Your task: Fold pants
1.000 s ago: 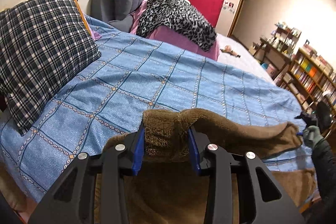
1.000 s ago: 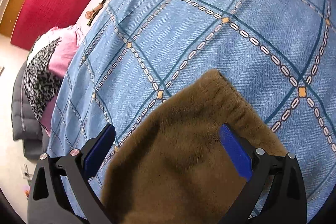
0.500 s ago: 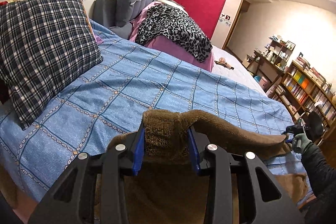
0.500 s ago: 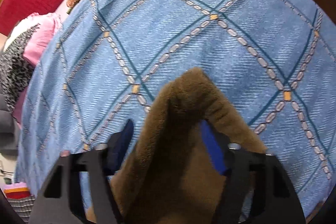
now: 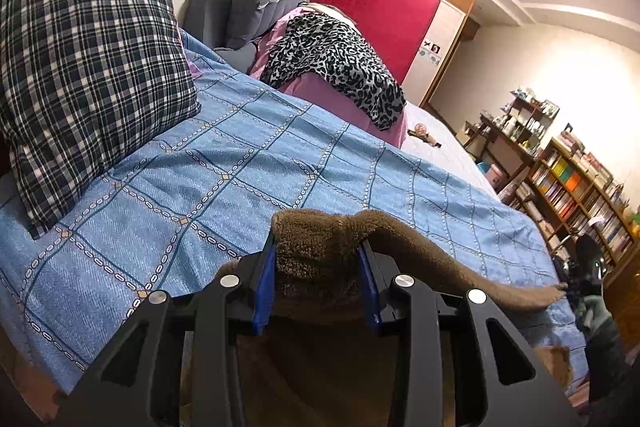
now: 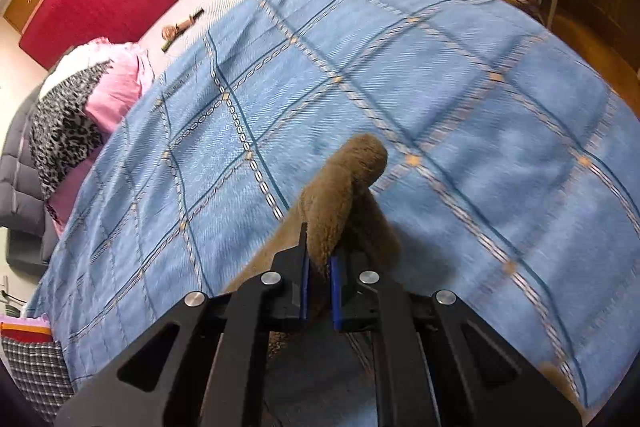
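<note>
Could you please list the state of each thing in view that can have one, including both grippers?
left gripper: shut on a bunched edge of the brown pants.
right gripper: shut on another edge of the pants; its jaws have just closed.
brown pants: held at two points, fabric stretched between the grippers, lifted off the bed.
blue bedspread: spread flat over the bed.
plaid pillow: propped upright at the bed's head.
leopard-print cloth: draped over pink bedding.

Each camera sits close behind its own jaws, looking forward and down over the blue bedspread [image 5: 248, 155]. Both views share the bedspread and red panel [image 6: 96, 3] at the bed's far end.
</note>
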